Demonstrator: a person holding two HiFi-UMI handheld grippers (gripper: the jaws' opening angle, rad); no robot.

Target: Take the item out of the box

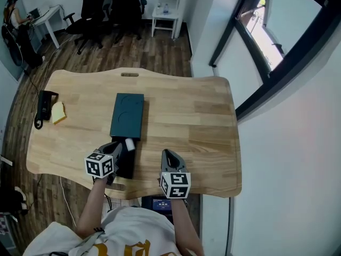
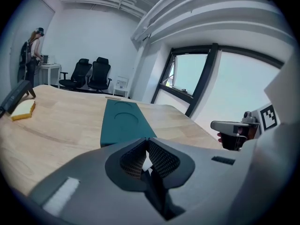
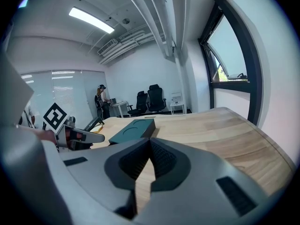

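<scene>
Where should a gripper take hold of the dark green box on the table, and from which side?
I would take the dark green box across its narrow width, on the two long side walls near the middle, coming down from above. It lies flat on the table, low and long, with a short end toward the near edge, and both long sides appear free.

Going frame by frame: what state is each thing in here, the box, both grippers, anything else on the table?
Box: lid on, lying flat on the table.
Left gripper: shut; a white piece shows between its pads, grip unclear.
Right gripper: shut, empty.
Yellow block: lying loose at the table's left end.
</scene>
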